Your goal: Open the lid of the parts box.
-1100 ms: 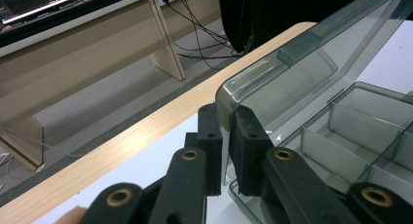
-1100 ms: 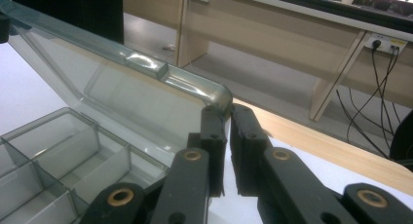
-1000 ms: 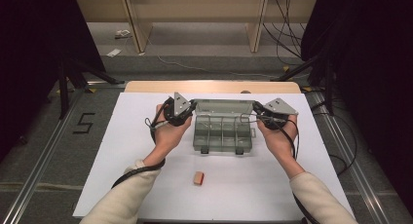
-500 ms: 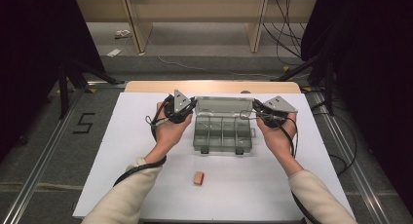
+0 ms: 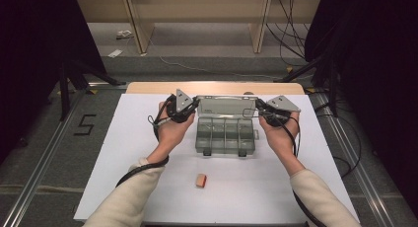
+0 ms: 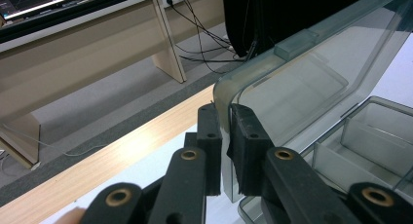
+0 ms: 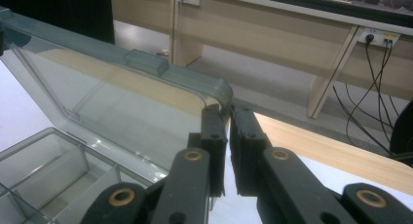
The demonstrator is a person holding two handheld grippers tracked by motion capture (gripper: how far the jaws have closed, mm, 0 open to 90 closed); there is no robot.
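bench [image 5: 123, 153]: white top, with a pale wooden strip [image 5: 212, 87] along the far edge | on it: clear plastic compartment box [image 5: 224, 135] near the middle (lid up) | small tan block [image 5: 200, 180] nearer the person, well apart from the box

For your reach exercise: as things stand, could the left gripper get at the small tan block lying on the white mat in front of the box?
Probably not yet. The left gripper is shut on the lid of the clear box. The tan block lies nearer the person with bare mat between, so the way is free once it lets go.
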